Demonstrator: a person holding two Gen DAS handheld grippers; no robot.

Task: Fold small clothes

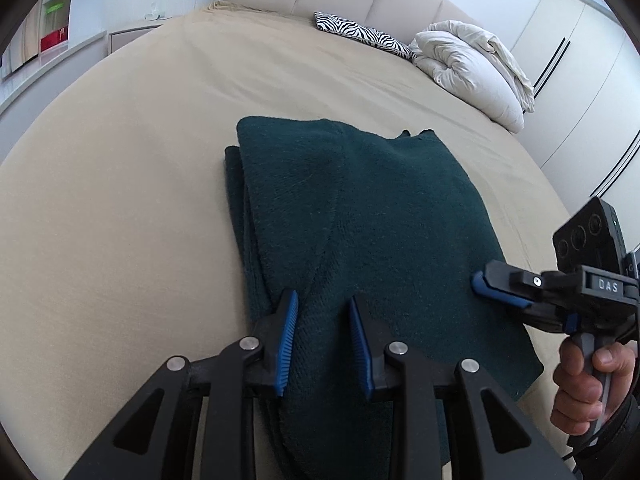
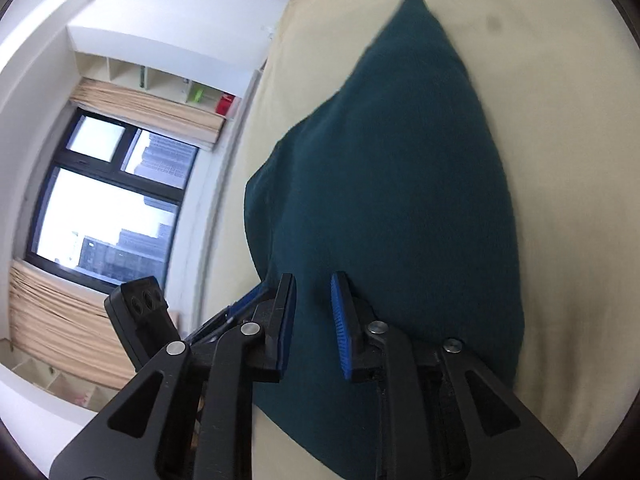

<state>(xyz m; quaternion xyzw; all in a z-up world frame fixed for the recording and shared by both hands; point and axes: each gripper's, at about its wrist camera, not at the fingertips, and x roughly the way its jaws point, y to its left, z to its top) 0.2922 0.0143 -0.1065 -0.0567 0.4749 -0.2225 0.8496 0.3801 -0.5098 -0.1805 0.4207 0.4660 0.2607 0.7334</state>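
Soft daylight, strong fisheye bending, dark rounded corners in both views.

In the right wrist view the window (image 2: 108, 196) glares near-white and is the visible light source; the curtain (image 2: 60, 336) below it and the cloth edge beside it are smeared with blur. In the left wrist view the bed (image 1: 120, 184) is evenly lit and sharp, with only faint shadows.

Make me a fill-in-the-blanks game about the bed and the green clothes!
1. The folded garment is dark ____.
2. It lies on a ____ bedsheet.
3. The pillow by the headboard has a ____ pattern.
4. The left gripper has its blue fingers ____, with nothing pinched between them.

Missing words: green; beige; zebra; open
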